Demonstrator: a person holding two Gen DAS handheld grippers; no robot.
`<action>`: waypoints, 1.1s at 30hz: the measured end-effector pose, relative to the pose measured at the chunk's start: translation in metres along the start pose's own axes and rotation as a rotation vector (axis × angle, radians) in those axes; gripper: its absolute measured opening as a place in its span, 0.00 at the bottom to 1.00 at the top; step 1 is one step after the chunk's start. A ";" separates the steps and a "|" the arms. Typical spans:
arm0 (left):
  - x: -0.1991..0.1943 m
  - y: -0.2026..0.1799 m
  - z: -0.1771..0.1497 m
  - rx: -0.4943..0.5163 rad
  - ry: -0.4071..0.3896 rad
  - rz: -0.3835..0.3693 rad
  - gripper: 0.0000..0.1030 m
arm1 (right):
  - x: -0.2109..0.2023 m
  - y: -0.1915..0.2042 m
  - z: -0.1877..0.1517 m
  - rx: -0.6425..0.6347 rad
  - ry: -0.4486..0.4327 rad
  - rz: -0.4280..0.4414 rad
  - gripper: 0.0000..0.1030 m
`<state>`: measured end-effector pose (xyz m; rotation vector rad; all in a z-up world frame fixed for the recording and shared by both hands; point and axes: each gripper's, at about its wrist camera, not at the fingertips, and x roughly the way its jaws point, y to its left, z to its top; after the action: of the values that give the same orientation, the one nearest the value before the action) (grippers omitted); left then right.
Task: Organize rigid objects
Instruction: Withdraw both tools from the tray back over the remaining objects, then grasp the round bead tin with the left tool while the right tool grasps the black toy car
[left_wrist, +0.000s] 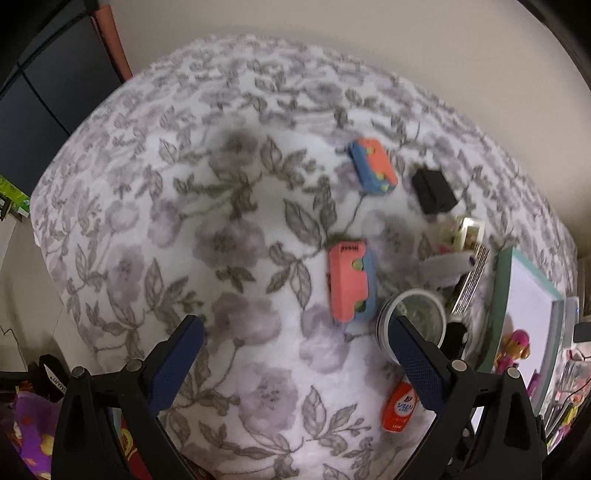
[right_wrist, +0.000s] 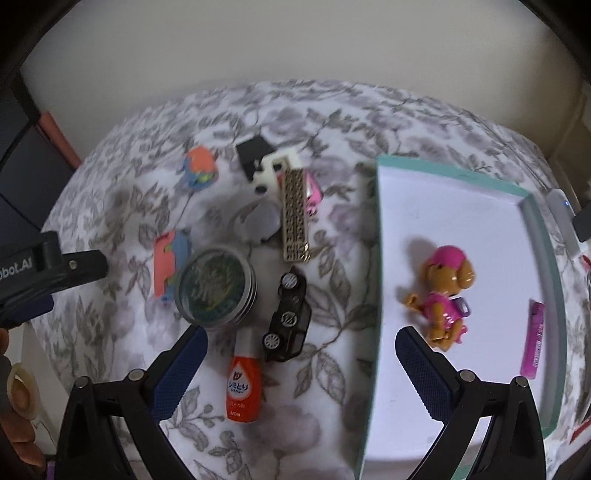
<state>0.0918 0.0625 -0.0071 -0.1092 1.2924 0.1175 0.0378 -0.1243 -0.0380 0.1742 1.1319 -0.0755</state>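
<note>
In the right wrist view, the tray (right_wrist: 384, 258) floor is bare from 12 to 2 o'clock; a toy dog (right_wrist: 445, 295) and a pink lighter (right_wrist: 533, 338) block 3 o'clock. A round tin (right_wrist: 214, 290), black car (right_wrist: 288, 314) and orange bottle (right_wrist: 243, 380) crowd the cloth (right_wrist: 110, 206) from 9 to 11.

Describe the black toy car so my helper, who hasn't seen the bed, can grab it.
Start at the teal-rimmed tray on the floral bedspread. Just outside its left rim lies the black toy car on its side, wheels showing. It sits between the round tin and the tray, above the orange bottle.
</note>
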 end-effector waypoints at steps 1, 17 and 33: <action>0.005 -0.002 0.000 0.004 0.014 0.002 0.97 | 0.004 0.001 -0.001 -0.007 0.008 -0.007 1.00; 0.023 -0.037 -0.004 0.079 0.077 -0.148 0.97 | 0.027 0.002 -0.002 -0.013 0.049 0.005 0.68; 0.048 -0.071 0.002 0.109 0.085 -0.158 0.96 | 0.045 -0.007 0.003 0.035 0.078 0.059 0.44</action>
<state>0.1173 -0.0066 -0.0513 -0.1231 1.3674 -0.0937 0.0584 -0.1303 -0.0781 0.2436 1.2030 -0.0361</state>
